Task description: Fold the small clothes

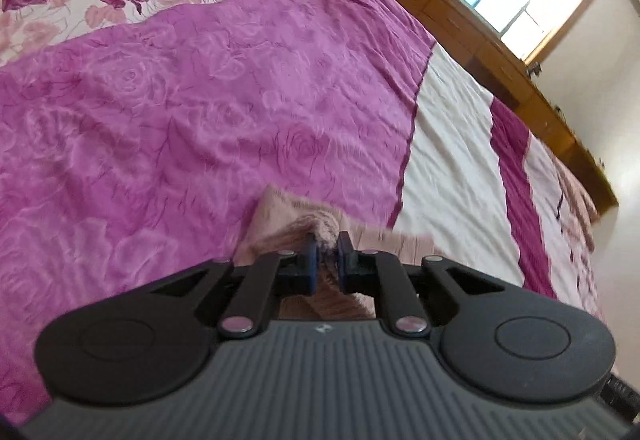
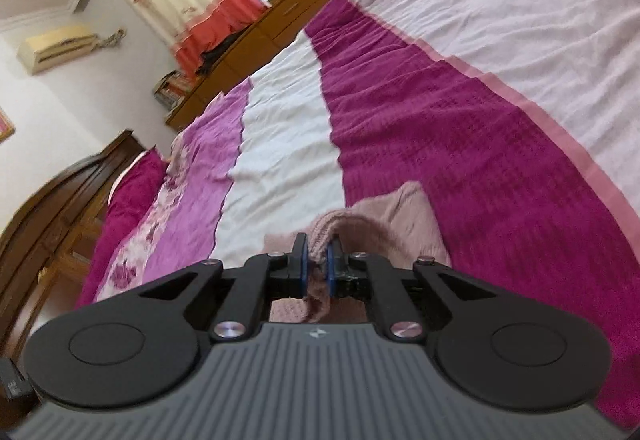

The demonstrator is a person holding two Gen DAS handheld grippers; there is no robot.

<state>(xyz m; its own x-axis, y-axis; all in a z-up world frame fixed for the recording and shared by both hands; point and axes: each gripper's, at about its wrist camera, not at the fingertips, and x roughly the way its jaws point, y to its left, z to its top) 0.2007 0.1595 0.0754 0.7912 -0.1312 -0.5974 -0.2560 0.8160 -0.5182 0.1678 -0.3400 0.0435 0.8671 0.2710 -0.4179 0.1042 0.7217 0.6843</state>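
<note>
Nearest, the left tool (image 1: 325,250) and right tool (image 2: 316,258) each pinch the pink knit garment (image 2: 396,216), blue pads nearly closed on bunched fabric. It hangs just above the bedspread (image 1: 200,100). Likely mid-fold: next, carry both corners across evenly.

Pink garment (image 1: 280,216) mostly hidden behind tools; bedspread (image 2: 440,128) motion-blurred.

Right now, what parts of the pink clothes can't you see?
- Left wrist view: the pink knit garment is mostly hidden behind the left gripper; its shape is unclear.
- Right wrist view: the right gripper covers the garment's lower part.
- Both views: motion blur hides the knit detail, so the garment type cannot be told.
</note>
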